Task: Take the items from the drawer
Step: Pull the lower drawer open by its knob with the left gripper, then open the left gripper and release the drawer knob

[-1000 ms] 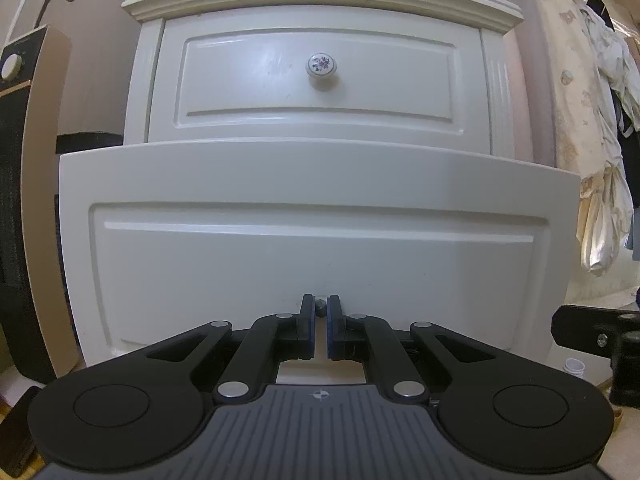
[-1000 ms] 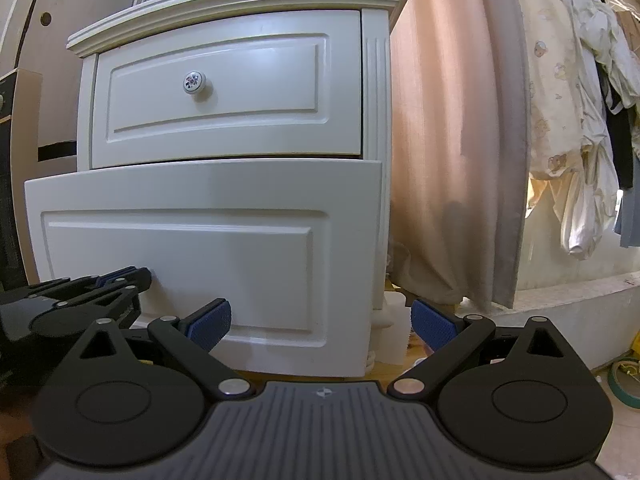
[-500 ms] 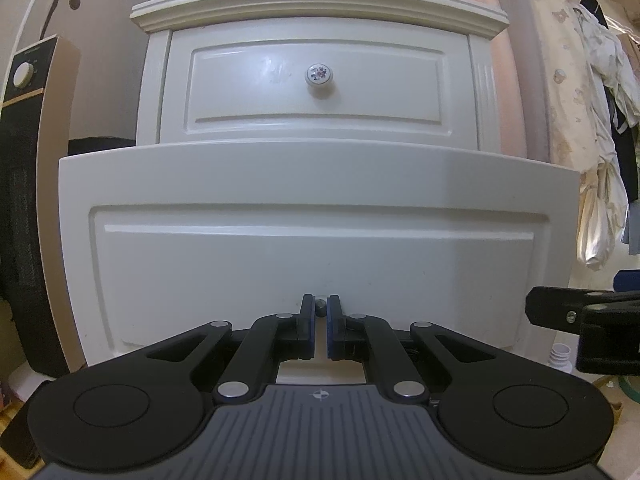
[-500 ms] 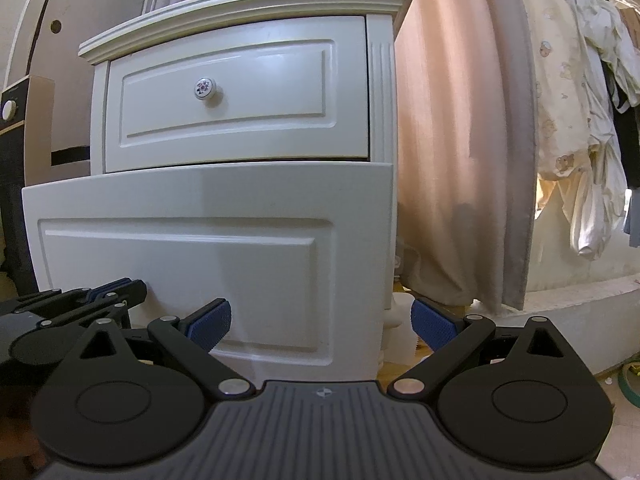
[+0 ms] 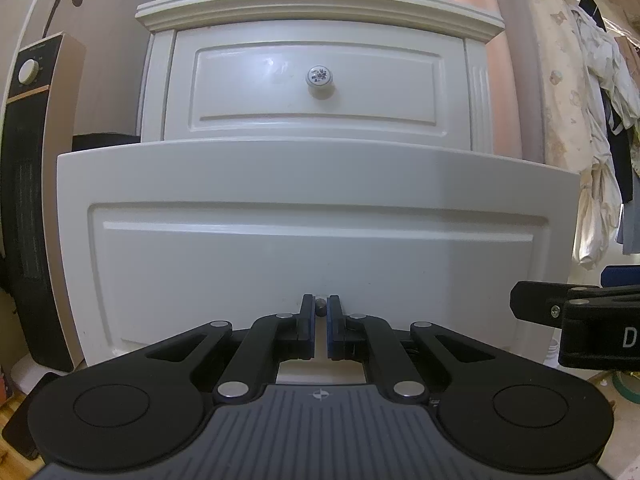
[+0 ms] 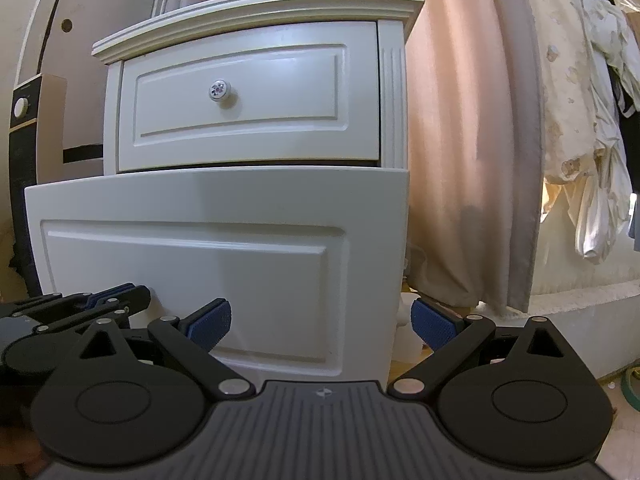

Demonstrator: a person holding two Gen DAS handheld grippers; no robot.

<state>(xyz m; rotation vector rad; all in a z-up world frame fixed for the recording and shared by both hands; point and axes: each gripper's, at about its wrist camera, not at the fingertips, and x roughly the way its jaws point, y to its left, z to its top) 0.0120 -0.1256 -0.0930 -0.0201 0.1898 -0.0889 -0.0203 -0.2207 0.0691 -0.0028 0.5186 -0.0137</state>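
A white two-drawer nightstand (image 5: 320, 8) stands ahead. Its lower drawer (image 5: 312, 208) is pulled out toward me; the front panel hides what is inside. My left gripper (image 5: 320, 312) is shut on the lower drawer's knob (image 5: 320, 313), low at the panel's middle. The upper drawer (image 5: 316, 84) is closed, with a floral knob (image 5: 319, 77). In the right wrist view the lower drawer (image 6: 216, 248) stands out from the cabinet. My right gripper (image 6: 320, 322) is open and empty, level with the drawer's right edge. The left gripper (image 6: 116, 300) shows at lower left.
A black and tan heater (image 5: 28, 184) stands left of the nightstand. A pink curtain (image 6: 472, 140) hangs behind and to the right. Clothes (image 6: 592, 112) hang at the far right. A white bottle (image 6: 404, 316) sits on the floor by the nightstand's right side.
The lower drawer has come further out with my left gripper shut on its knob; the cabinet behind looks smaller. The right gripper has stayed open beside it.
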